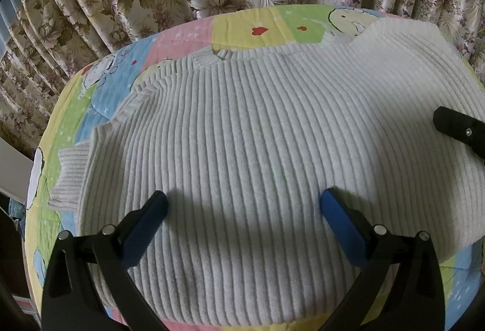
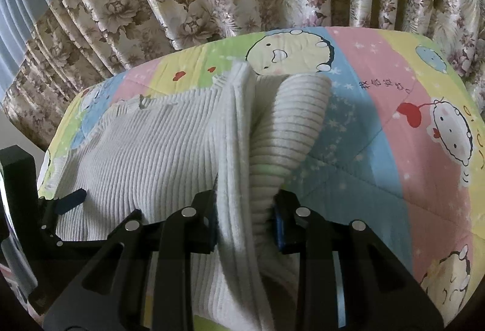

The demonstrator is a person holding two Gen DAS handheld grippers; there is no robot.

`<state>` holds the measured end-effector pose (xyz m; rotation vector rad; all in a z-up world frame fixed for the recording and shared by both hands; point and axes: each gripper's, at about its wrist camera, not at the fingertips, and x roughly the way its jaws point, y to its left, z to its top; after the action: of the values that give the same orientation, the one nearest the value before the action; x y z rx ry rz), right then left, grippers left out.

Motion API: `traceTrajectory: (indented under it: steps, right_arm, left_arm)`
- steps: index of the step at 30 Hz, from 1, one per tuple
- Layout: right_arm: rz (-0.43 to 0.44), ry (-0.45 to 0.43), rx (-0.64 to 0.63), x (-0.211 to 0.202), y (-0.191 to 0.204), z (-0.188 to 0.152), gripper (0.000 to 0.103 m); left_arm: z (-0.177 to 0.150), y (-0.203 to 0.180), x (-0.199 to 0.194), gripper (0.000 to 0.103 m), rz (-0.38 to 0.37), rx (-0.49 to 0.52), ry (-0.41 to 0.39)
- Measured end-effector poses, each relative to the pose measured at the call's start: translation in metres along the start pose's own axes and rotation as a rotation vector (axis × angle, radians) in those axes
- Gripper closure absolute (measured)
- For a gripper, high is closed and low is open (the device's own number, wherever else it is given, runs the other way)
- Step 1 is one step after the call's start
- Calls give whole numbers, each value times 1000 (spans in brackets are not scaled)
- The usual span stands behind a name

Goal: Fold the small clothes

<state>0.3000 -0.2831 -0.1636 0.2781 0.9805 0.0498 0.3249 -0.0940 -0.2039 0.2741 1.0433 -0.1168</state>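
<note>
Ribbed white sweater edge pinched by right gripper; left gripper fingers spread above it.

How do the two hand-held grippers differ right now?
The left hand-held gripper is open, its jaws spread wide over the white ribbed sweater; the right hand-held gripper is shut on the sweater's edge. The left holds nothing; the right pinches a bunched fold. Both have black frames and blue pads.

Black gripper frames, blue jaws, silver screws
</note>
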Motion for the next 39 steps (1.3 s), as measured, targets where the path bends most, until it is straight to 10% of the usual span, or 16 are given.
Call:
traceTrajectory:
  steps: [8,28,39]
  right_arm:
    - [-24,-12,2,-7,15,2,76]
    - [129,-7,-267,25,248,7,78]
    - [43,3,-624,46,295,-39,65]
  left_arm:
    - [0,18,-14,1,-65,-20,18]
    - [-43,297,-62,1,174,-327,-60]
    - [-63,308,-55,1,190,-326,-16]
